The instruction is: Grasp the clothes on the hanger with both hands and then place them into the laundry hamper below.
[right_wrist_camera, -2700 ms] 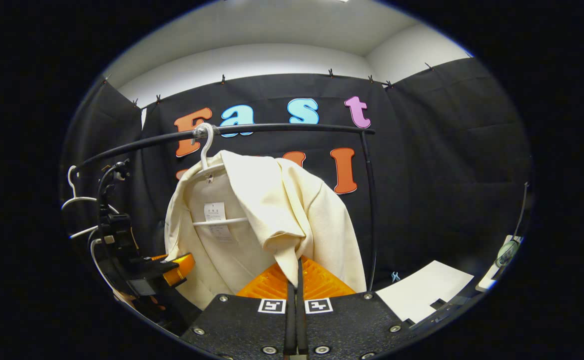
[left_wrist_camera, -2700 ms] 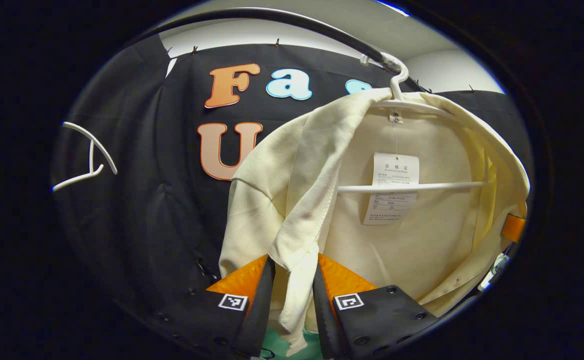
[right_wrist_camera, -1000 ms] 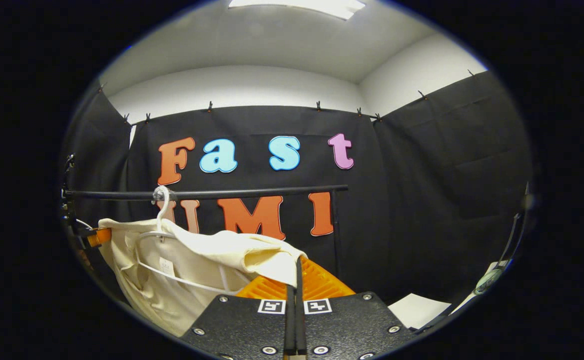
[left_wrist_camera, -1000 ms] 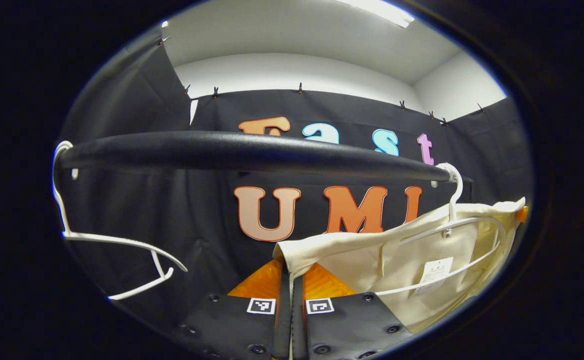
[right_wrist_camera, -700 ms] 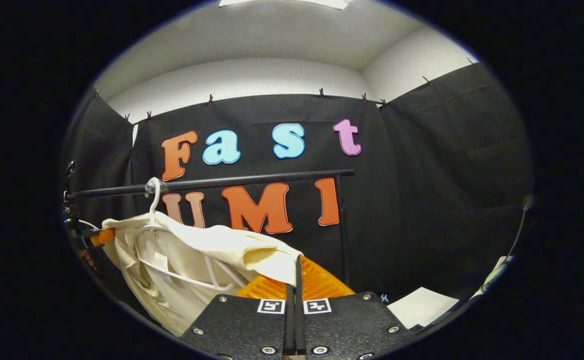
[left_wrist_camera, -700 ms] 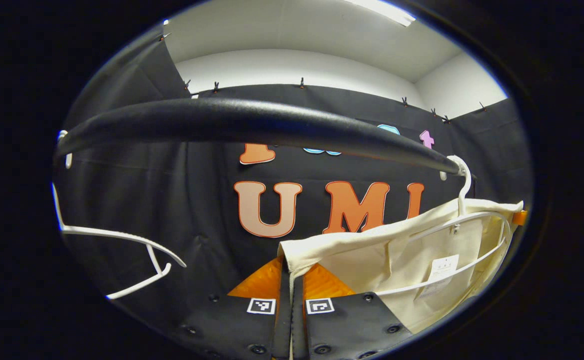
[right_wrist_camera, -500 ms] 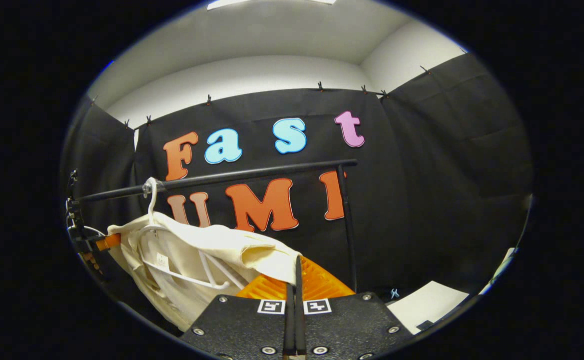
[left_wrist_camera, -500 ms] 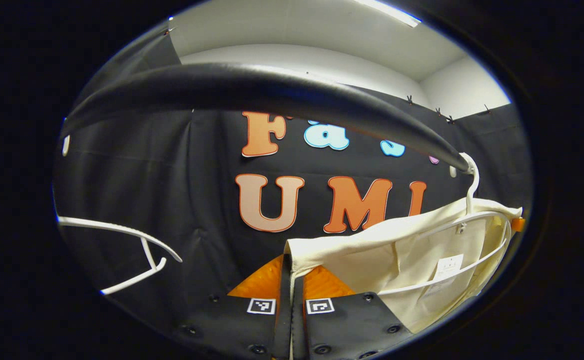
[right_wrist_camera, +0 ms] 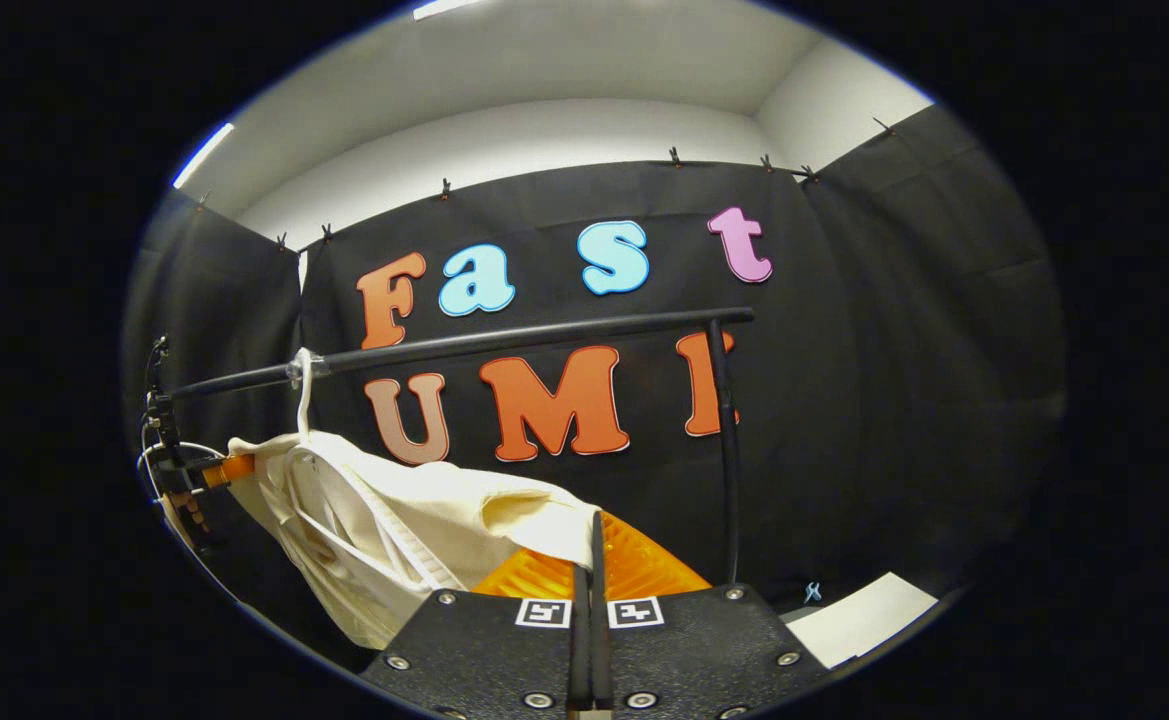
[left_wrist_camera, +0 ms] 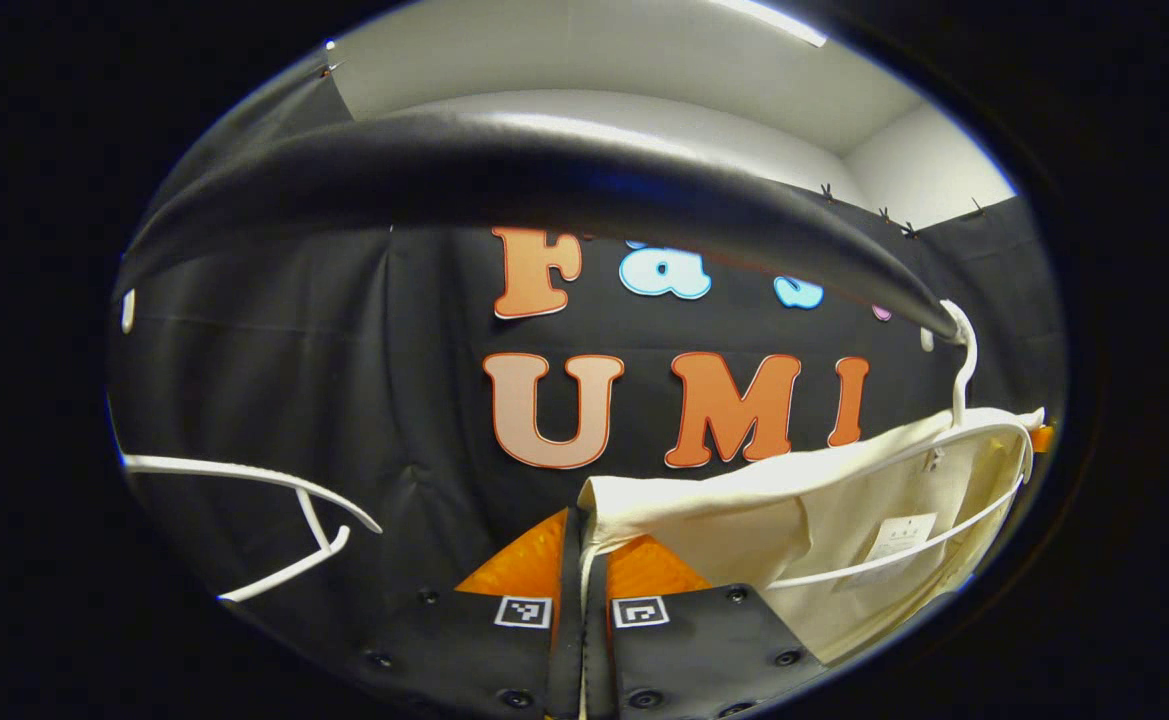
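**Both grippers clamped on the cream shirt, lifting it off its hanger**

My left gripper (left_wrist_camera: 584, 545) is clenched on one edge of the cream shirt (left_wrist_camera: 744, 520); in the left gripper view the cloth runs straight out of the closed orange fingers and stretches away to the right. My right gripper (right_wrist_camera: 592, 548) is clenched on the opposite edge, a fold of fabric pinched between its fingers in the right gripper view. I hold it at two separated points so that the shirt spreads between my hands instead of bunching, which should let the shoulders slide clear of the hanger's arms.

The shirt is not free yet. The white hanger (left_wrist_camera: 954, 440) sits inside it, its crossbar showing through the open neck, and its hook is over the black rail (left_wrist_camera: 544, 190). In the right gripper view the hanger's hook (right_wrist_camera: 302, 385) grips the rail (right_wrist_camera: 504, 340) near its left end, with the shirt (right_wrist_camera: 414, 510) draped below and pulled toward me. My left gripper sits close under the rail, so I judge I am raising that side to unhook the shoulder.

An empty white hanger (left_wrist_camera: 274, 500) hangs to the left, well apart from the shirt. The hamper is below my line of sight, so I cannot tell its position from here; the lowering step comes once the cloth is off.
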The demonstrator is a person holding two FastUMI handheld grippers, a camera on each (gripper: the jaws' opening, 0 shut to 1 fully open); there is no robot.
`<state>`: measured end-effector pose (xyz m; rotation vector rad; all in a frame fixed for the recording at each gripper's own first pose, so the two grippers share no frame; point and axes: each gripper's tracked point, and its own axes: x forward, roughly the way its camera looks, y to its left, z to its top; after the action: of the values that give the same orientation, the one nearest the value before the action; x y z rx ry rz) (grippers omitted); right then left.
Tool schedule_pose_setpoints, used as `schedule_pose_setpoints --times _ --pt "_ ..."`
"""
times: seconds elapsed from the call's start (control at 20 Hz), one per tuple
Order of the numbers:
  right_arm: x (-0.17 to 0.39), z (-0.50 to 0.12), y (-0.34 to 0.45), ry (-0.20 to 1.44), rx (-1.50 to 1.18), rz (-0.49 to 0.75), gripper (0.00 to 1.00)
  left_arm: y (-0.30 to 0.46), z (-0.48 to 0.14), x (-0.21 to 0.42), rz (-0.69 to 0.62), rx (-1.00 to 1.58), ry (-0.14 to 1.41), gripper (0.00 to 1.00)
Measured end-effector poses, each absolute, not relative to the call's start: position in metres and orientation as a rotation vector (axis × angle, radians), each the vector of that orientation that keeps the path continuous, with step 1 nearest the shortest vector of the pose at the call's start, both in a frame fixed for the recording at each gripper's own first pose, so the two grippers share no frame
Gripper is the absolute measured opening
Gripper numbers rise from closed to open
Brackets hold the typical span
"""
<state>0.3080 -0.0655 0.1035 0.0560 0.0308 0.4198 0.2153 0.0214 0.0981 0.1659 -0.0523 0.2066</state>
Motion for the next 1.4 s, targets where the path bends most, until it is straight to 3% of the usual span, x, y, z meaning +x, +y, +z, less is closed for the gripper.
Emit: schedule_pose_setpoints --times 0.4,0.65,1.4 --pt "0.341 0.07 -0.027 0.159 0.082 0.62 0.0 0.053 0.083 0.215 0.265 0.152 -0.019 0.08" --pt "0.351 0.015 -0.029 0.285 0.225 0.65 0.0 0.058 0.048 0.214 0.274 0.155 0.041 0.08" --pt "0.304 -0.054 -0.037 0.294 0.132 0.504 0.0 0.045 -0.018 0.192 0.296 0.201 0.165 0.08"
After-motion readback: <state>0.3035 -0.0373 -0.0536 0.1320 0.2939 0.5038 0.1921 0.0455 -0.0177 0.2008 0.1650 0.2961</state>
